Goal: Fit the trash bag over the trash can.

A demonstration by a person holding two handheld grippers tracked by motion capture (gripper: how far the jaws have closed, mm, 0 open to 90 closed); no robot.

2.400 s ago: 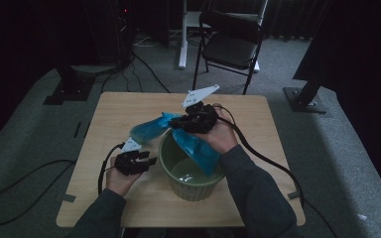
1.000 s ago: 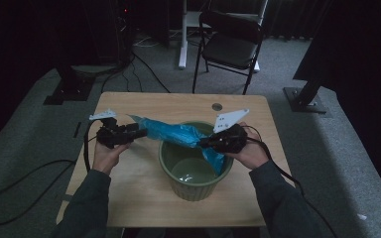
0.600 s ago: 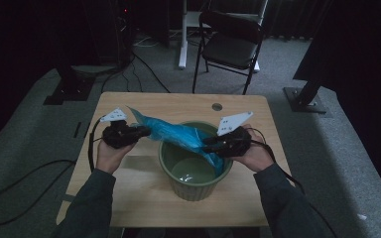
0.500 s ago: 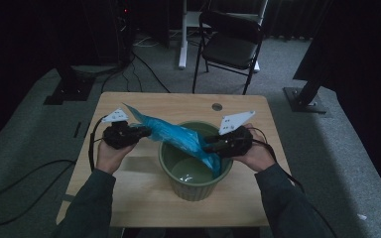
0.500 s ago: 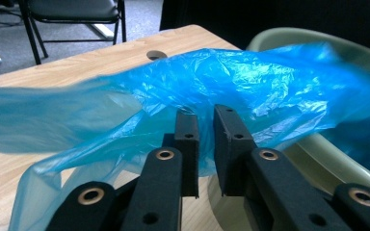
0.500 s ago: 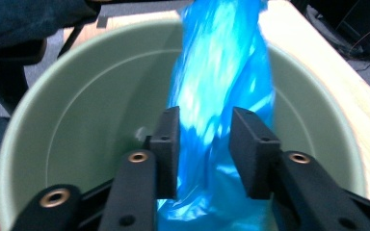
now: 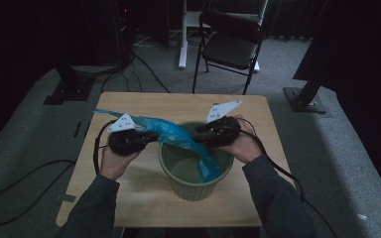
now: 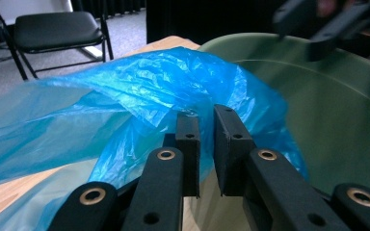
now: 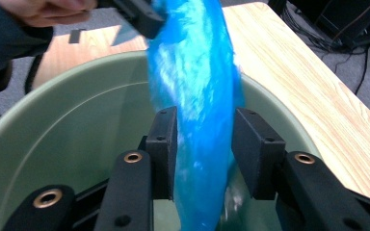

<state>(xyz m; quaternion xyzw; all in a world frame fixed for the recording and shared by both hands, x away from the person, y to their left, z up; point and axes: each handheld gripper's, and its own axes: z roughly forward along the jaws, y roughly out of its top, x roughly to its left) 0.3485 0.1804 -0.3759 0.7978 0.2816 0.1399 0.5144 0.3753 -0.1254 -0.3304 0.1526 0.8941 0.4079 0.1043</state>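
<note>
High view: round green plastic bucket (image 7: 193, 171) sits on the light wooden tabletop (image 7: 258, 198), nearer its front edge, roughly mid-width. Thin blue plastic bag (image 7: 171, 135) is stretched between both tongs, running from beyond the left hand over the bucket's rim, its tail hanging down inside along the right wall.

Left tongs (image 7: 151, 139) at the bucket's left rim: in the left gripper view the jaws (image 8: 206, 149) stand narrow, pinched on a fold of the blue film, with a slim gap visible between the pads.

Right tongs (image 7: 202, 135) at the bucket's back-right rim: in the right gripper view the jaws (image 9: 206, 154) are wider apart, the bag strip (image 9: 197, 120) passing between them; left pad touches it, right pad looks just clear.

Black folding chair (image 7: 230, 47) stands on the floor beyond the tabletop's far edge.

No readable brand, label or writing on bucket, bag or tongs.
</note>
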